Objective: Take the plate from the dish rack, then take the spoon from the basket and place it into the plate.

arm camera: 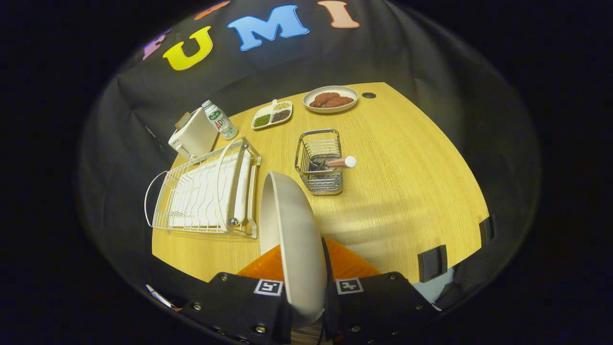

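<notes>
While the tongs (pixel 302 268) clamp the plate (pixel 292 239), dish rack (pixel 206 191) and basket (pixel 320 163) stand beyond.

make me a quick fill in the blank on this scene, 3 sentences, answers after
1. The gripper is shut on the ____, held on edge between its fingers.
2. The spoon rests in the wire ____, beyond the fingers.
3. The dish rack on the table holds ____ plates.

Missing words: plate; basket; no
</notes>
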A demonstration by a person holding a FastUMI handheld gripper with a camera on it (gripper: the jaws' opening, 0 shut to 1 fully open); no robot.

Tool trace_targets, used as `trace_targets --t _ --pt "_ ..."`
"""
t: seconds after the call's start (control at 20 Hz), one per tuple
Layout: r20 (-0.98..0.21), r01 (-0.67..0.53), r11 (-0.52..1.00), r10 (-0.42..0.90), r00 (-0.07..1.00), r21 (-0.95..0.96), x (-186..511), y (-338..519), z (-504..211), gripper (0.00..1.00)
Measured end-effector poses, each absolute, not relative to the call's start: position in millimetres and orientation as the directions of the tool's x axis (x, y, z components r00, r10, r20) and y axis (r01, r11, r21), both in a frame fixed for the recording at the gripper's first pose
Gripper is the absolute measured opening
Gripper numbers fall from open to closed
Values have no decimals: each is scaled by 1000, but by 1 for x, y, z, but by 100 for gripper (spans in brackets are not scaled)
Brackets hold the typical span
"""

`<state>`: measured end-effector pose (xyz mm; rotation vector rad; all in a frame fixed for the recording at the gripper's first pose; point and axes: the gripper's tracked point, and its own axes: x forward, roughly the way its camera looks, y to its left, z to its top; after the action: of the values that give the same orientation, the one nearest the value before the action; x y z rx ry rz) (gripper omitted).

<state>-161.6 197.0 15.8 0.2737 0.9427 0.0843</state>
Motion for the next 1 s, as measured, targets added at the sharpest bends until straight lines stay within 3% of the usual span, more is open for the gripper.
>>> trace_targets --t 0.25,0.5,0.6,0.7,0.8,0.85,1.0 --pt "-729 -4 949 244 640 314 -147 199 -13 26" --pt "-664 -51 867 415 622 495 -139 209 -41 27" --pt "-669 -66 893 380 639 445 -136 196 -54 29" --pt "-653 -97 900 380 655 426 -134 192 -59 39" --pt "-671 -96 919 349 655 383 -134 180 -68 43" --pt "-675 -97 925 337 656 368 -135 177 -70 52" --pt "-706 -90 963 247 663 252 -137 155 -79 66"
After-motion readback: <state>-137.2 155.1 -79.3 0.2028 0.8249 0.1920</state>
